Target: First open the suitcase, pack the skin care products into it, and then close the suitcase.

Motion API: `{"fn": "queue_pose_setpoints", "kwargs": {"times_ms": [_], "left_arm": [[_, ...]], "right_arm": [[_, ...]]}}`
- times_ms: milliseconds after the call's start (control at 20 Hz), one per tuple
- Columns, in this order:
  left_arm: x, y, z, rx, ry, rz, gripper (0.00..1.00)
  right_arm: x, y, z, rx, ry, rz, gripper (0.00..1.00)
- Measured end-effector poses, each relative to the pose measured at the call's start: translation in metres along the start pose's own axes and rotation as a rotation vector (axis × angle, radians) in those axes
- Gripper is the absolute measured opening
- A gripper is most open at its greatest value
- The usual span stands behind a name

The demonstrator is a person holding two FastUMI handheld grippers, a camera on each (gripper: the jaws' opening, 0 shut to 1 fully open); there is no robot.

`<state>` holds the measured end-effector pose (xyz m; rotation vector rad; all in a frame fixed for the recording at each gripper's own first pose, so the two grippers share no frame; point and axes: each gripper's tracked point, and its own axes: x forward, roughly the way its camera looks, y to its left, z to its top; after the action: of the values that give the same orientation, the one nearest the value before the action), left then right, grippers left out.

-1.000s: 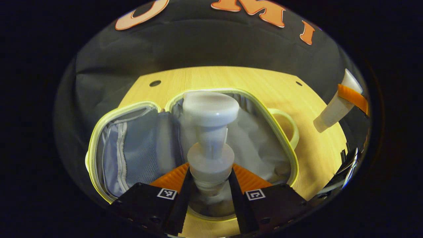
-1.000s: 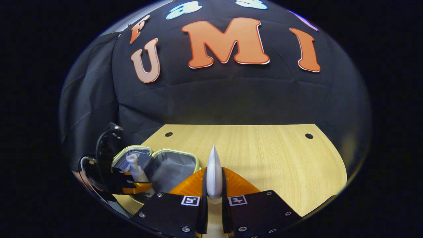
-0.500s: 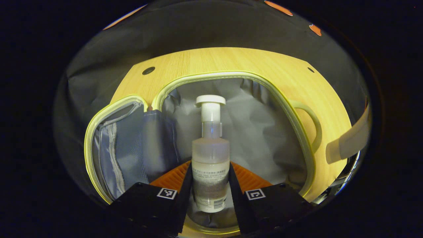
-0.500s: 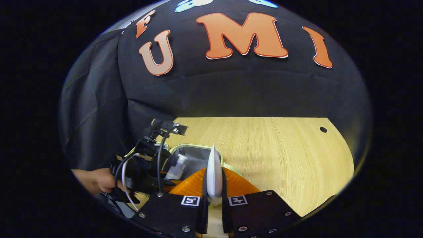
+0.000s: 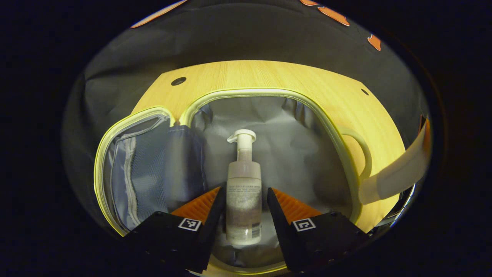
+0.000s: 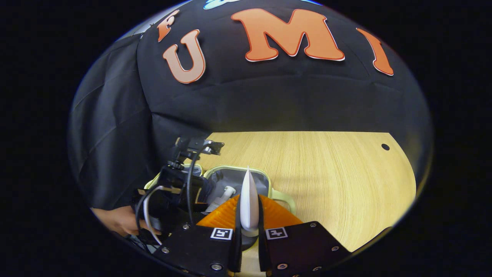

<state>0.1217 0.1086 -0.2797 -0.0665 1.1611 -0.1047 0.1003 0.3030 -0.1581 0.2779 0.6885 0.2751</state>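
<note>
The small suitcase (image 5: 269,92) lies open on the wooden table, pale yellow rim, grey lining, its lid half with a mesh pocket (image 5: 146,173) to the left. A clear pump bottle (image 5: 244,200) lies on the lining of the right half. My left gripper (image 5: 245,191) hangs open just above it, fingers apart from its sides. My right gripper (image 6: 249,198) is shut on a white tube (image 6: 249,188), seen edge on, held above the table beside the suitcase (image 6: 238,179). The tube (image 5: 396,177) also shows at the right of the left gripper view.
The suitcase's handle (image 5: 363,150) juts out to the right over the table (image 5: 269,75). In the right gripper view a hand (image 6: 119,219) holds the left gripper (image 6: 180,184) over the suitcase. Bare wood (image 6: 326,165) stretches to the right; black cloth closes the back.
The left gripper lowered the pump bottle into the suitcase's right half and opened; the bottle now rests on the lining. The right gripper carried the tube closer to the suitcase.
</note>
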Motion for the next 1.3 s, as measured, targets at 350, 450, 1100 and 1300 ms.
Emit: {"fn": "queue_pose_setpoints", "kwargs": {"times_ms": [350, 450, 1100, 1300], "left_arm": [[-0.069, 0.068, 0.003, -0.121, -0.149, 0.096, 0.72], [-0.087, 0.088, -0.003, -0.154, -0.171, 0.130, 0.72], [-0.130, 0.210, -0.074, -0.455, -0.161, 0.292, 0.72], [-0.137, 0.221, -0.092, -0.501, -0.147, 0.317, 0.72]], "right_arm": [[0.016, 0.023, -0.024, -0.023, 0.087, 0.062, 0.17], [0.028, 0.031, -0.039, -0.032, 0.140, 0.077, 0.17], [0.113, 0.031, -0.063, 0.034, 0.317, 0.062, 0.17], [0.134, 0.019, -0.064, 0.107, 0.380, 0.030, 0.17]]}}
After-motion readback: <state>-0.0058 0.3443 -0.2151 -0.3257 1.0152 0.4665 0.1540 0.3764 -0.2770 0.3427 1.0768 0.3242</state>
